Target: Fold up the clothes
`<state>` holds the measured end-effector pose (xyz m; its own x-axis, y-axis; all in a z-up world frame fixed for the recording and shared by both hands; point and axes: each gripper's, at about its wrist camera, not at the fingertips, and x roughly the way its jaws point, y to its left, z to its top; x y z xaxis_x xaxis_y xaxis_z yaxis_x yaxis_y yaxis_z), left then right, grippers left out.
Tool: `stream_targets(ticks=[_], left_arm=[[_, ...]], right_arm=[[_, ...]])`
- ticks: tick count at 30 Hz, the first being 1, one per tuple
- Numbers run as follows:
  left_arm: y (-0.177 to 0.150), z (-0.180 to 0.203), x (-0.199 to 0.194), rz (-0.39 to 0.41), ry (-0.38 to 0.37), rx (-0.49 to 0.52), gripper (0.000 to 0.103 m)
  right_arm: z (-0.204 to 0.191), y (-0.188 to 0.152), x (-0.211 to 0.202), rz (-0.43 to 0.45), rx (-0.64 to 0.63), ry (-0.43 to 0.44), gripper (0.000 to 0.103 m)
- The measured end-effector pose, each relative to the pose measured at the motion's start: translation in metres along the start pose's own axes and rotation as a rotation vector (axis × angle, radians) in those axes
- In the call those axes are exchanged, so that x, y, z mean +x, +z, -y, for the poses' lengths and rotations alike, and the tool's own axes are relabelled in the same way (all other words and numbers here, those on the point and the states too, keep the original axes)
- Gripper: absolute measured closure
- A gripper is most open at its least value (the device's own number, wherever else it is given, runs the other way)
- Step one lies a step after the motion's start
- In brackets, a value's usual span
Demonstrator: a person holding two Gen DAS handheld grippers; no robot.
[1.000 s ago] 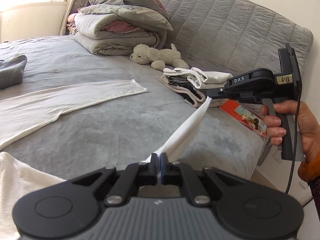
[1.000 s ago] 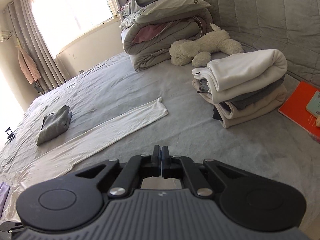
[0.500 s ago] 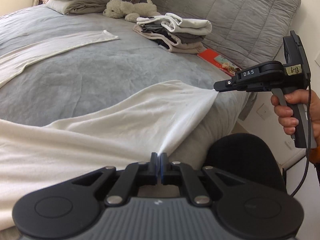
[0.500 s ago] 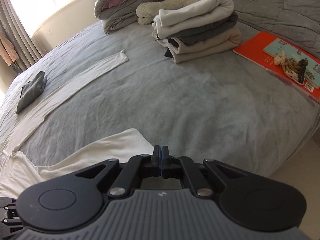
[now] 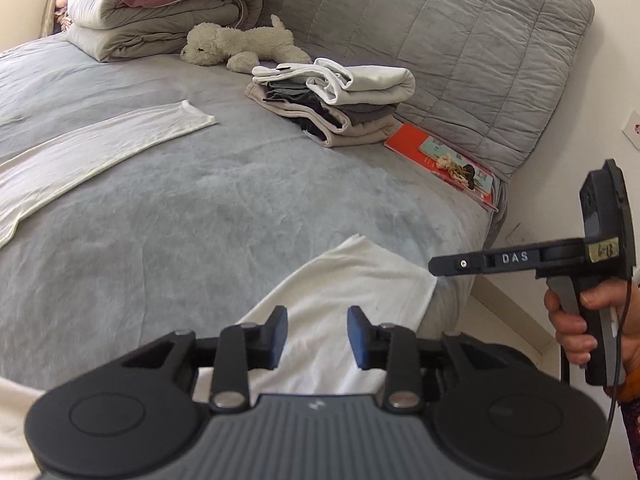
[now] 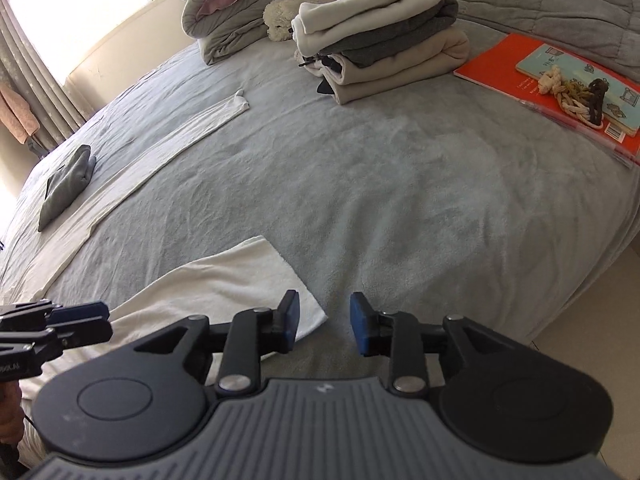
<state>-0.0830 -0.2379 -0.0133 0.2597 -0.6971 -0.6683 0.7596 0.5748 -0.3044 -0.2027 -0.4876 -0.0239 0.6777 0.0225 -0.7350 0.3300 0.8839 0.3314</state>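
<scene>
At the near edge of the bed, both tongs have just been opening and hold nothing. The left tongs hang over the white garment, jaws partly apart; its lower part is hidden behind them. The right tongs stand partly open beside the sleeve end. Farther off sits a folded stack.
</scene>
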Motion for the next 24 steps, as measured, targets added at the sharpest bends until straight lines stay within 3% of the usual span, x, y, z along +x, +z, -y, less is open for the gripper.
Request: stream_targets(ticks=[9, 13, 15, 17, 18, 24], left_arm=[[0.037, -0.003, 0.072, -0.104, -0.031, -0.004, 0.066], [0.047, 0.002, 0.091, -0.117, -0.065, -0.02, 0.068], [0.05, 0.006, 0.098, -0.13, -0.096, -0.03, 0.074], [0.052, 0.01, 0.104, -0.146, -0.128, -0.038, 0.097], [0.053, 0.012, 0.106, -0.151, -0.138, -0.038, 0.1], [0.056, 0.024, 0.095, -0.003, -0.173, -0.023, 0.101]], right_arm=[[0.004, -0.014, 0.004, 0.026, 0.056, 0.067, 0.071], [0.003, -0.02, 0.007, 0.033, 0.069, 0.082, 0.084], [0.005, -0.022, 0.008, 0.04, 0.078, 0.085, 0.095], [0.008, -0.024, 0.007, 0.046, 0.096, 0.104, 0.101], [0.01, -0.025, 0.006, 0.049, 0.105, 0.114, 0.101], [0.014, -0.03, -0.011, 0.108, 0.133, 0.113, 0.102]])
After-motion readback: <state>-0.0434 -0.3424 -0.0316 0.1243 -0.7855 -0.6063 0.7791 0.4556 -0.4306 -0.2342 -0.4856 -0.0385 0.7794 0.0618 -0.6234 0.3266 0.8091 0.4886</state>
